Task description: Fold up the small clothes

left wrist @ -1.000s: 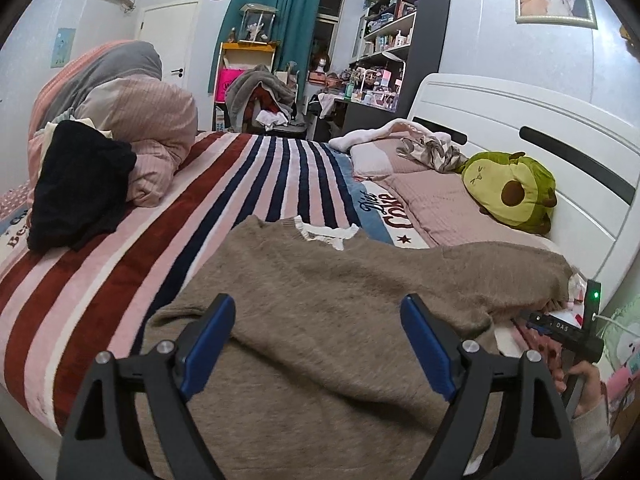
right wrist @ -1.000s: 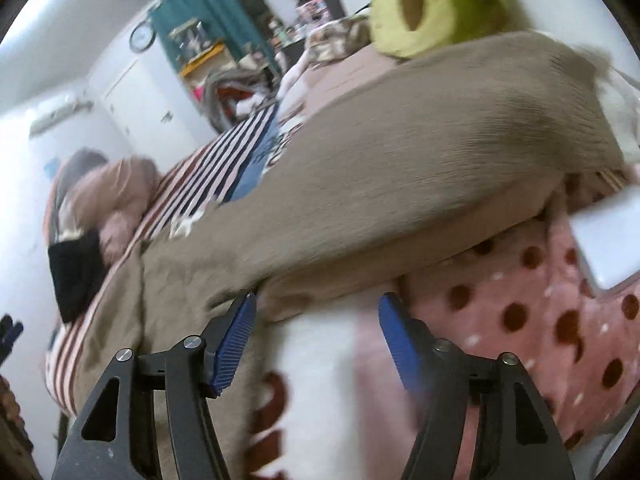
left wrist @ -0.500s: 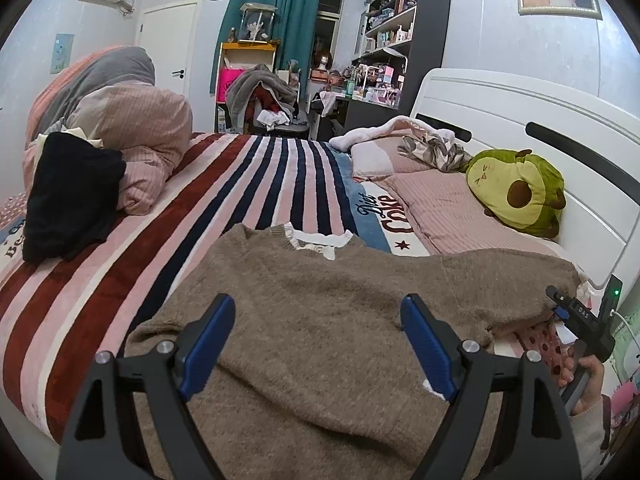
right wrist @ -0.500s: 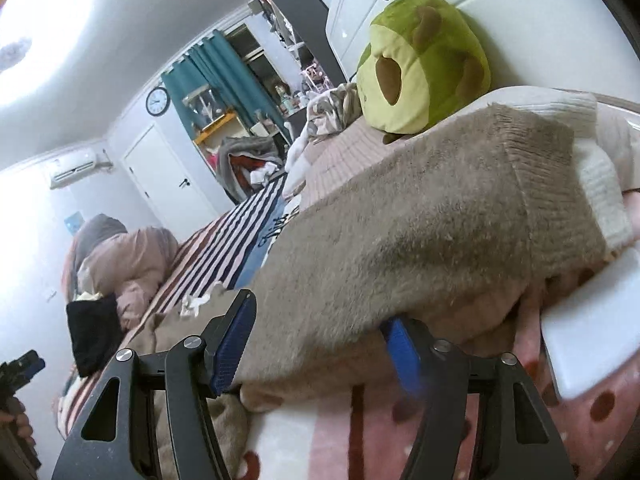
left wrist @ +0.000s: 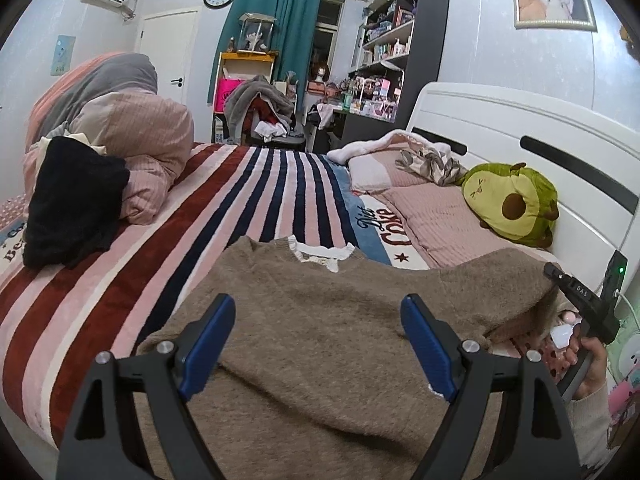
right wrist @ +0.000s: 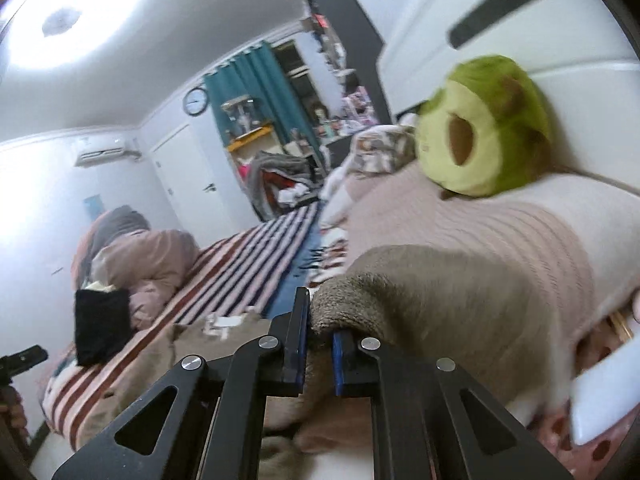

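Note:
A fuzzy brown sweater (left wrist: 320, 320) with a white frilled collar (left wrist: 320, 252) lies spread on the striped blanket (left wrist: 240, 200). My left gripper (left wrist: 318, 340) hovers open over the sweater's body with nothing between its blue pads. In the right wrist view my right gripper (right wrist: 320, 332) is shut on the sweater's right sleeve (right wrist: 420, 300), which drapes over the jaws, lifted off the bed. The left wrist view shows the right gripper's black handle (left wrist: 584, 300) in a hand at the sleeve's far end.
A green avocado plush (left wrist: 512, 204) rests on pink pillows by the white headboard (left wrist: 520, 128). A black garment (left wrist: 72, 204) lies on a bundled pink quilt (left wrist: 132, 140) at the left. A white object (right wrist: 600, 392) lies near the sleeve at the right.
My right gripper closed on the sweater's sleeve and rose, lifting it. The left gripper stayed open over the sweater.

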